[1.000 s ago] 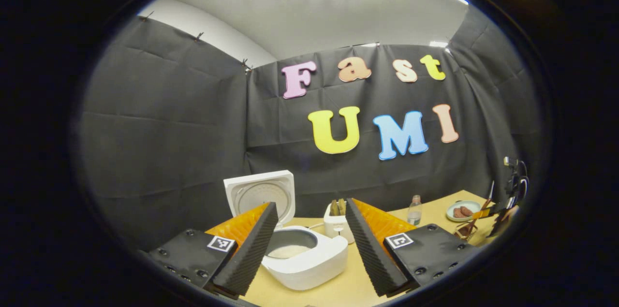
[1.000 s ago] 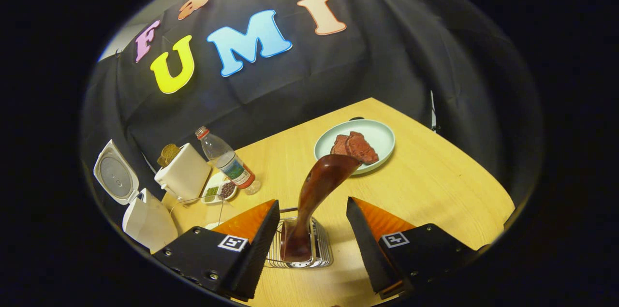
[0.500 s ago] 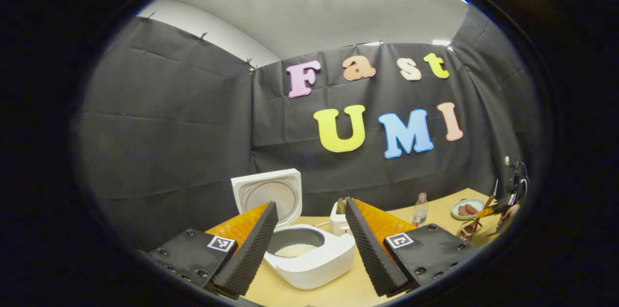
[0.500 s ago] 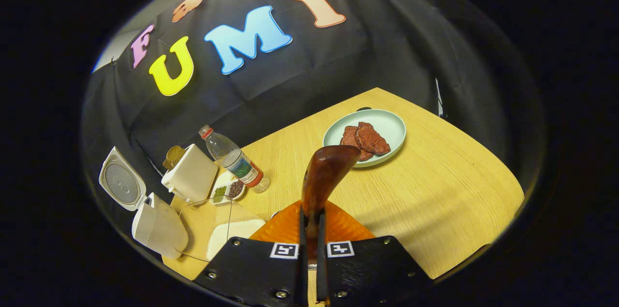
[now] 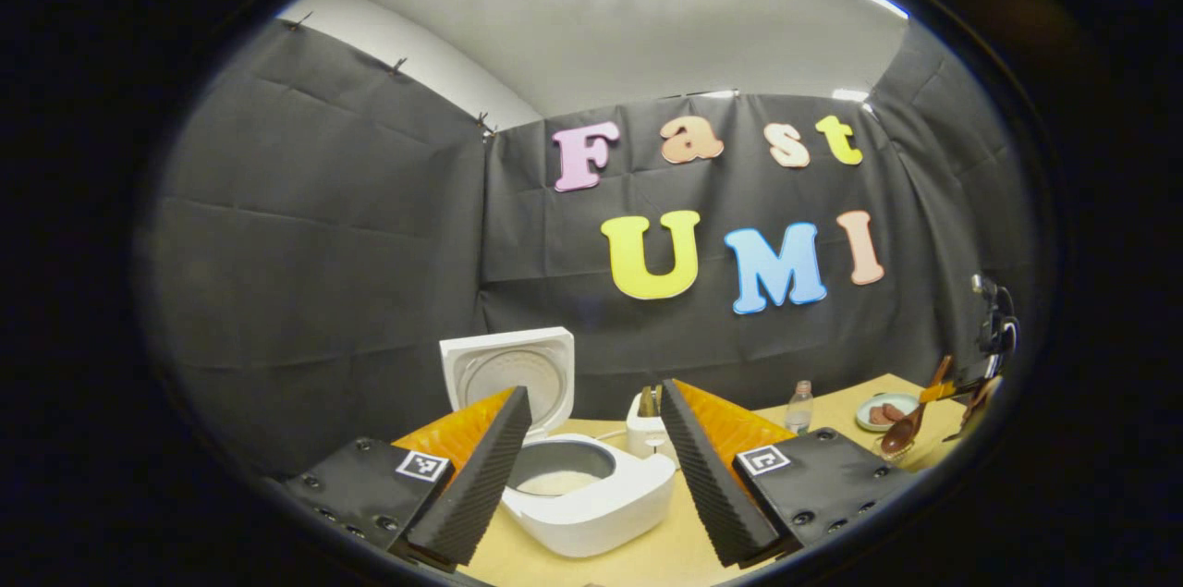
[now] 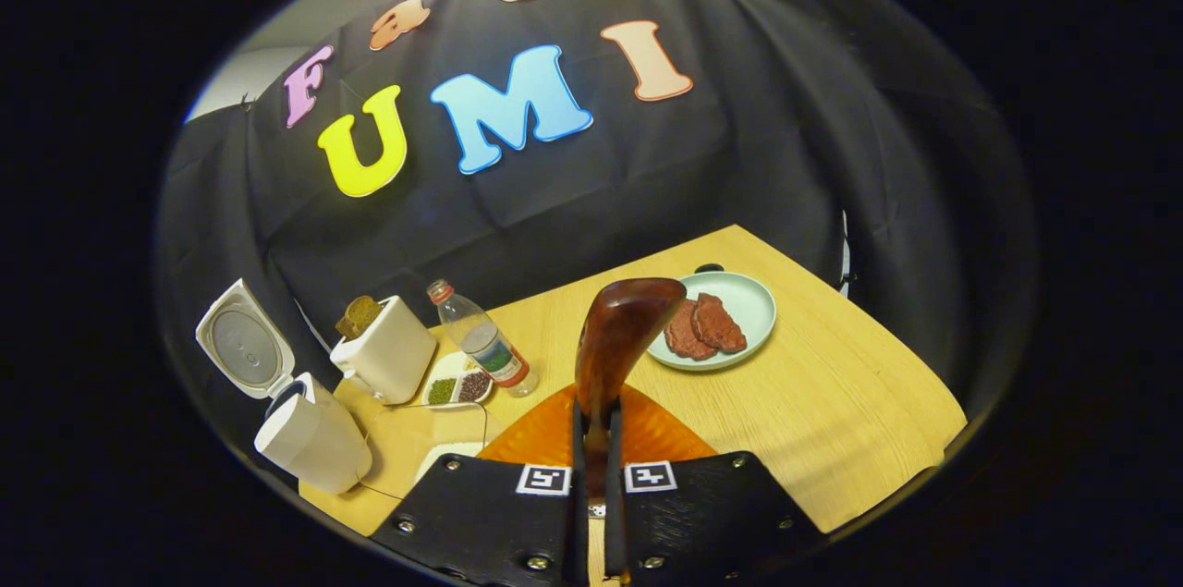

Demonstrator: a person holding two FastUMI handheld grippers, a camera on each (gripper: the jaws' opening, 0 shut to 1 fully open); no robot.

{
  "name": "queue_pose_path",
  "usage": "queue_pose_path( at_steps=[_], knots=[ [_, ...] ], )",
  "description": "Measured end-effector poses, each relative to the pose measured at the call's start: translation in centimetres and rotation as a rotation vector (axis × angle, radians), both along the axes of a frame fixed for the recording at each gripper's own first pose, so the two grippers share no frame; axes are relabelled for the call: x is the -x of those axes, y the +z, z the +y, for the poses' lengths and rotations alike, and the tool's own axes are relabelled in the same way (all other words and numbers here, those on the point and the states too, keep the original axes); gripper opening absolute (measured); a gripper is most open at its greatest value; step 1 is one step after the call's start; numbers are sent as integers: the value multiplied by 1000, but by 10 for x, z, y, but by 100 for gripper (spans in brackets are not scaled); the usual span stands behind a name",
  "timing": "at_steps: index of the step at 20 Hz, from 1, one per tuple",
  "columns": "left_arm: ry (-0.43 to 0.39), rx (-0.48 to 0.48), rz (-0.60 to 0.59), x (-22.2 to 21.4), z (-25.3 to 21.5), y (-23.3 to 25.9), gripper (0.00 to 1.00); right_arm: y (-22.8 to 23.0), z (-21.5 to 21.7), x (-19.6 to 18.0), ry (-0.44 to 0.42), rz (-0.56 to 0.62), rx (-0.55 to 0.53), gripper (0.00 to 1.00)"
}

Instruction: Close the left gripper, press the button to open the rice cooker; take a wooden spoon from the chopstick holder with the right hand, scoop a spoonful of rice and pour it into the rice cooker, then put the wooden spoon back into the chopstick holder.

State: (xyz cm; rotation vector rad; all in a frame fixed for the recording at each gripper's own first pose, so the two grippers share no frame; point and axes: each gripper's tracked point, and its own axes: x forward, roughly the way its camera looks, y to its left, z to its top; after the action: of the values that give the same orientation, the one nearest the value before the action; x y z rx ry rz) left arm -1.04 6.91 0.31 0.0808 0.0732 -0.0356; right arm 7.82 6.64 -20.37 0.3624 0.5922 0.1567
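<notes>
Table (image 6: pixel 832 384) of pale wood carries everything, and the biggest thing on it is the rice cooker (image 5: pixel 591 499), sitting at six o'clock in the left gripper view with its lid (image 5: pixel 508 374) swung upright and a shallow pale layer showing in the pot. The left gripper (image 5: pixel 591 476) hangs in front of it, jaws spread wide and holding nothing.

In the right gripper view the cooker lies at eight o'clock, with a toaster (image 6: pixel 386 360) beside it, then a clear water bottle (image 6: pixel 481 342), a small divided dish (image 6: pixel 459 386) of grains, and a pale green plate (image 6: pixel 739 310) with meat slices at three o'clock. The right gripper (image 6: pixel 591 476) is clamped narrow on the handle of the wooden spoon (image 6: pixel 615 337), whose bowl stands up toward twelve o'clock. The chopstick holder (image 5: pixel 889 450) is a faint wire shape at four o'clock in the left gripper view, below the spoon.

Likely trouble — the grip sits on a smooth, rounded handle, so the spoon could twist between the pads under a load of rice and spill it short of the pot. A careless swing toward the cooker could also clip the bottle.

Writing: the bottle's label is too small to read, and no brand is legible on the cooker or toaster.
</notes>
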Motion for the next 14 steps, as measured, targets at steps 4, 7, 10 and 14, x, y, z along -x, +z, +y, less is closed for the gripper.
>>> queue_pose_path(
  at_steps=[4, 7, 10, 14],
  knots=[
    [-4, 19, 2, 1, 3, -5, 96, 36, 25, -2, 36, -60, -33, 7],
    [1, 20, 7, 4, 10, -8, 96, 53, 51, -5, 77, -106, -49, 7],
    [13, 23, -1, 4, 20, -4, 96, 52, 79, -7, 122, -123, -27, 7],
    [31, 20, -2, 10, 35, -2, 96, 36, 117, -3, 189, -117, 5, 7]
  ],
)
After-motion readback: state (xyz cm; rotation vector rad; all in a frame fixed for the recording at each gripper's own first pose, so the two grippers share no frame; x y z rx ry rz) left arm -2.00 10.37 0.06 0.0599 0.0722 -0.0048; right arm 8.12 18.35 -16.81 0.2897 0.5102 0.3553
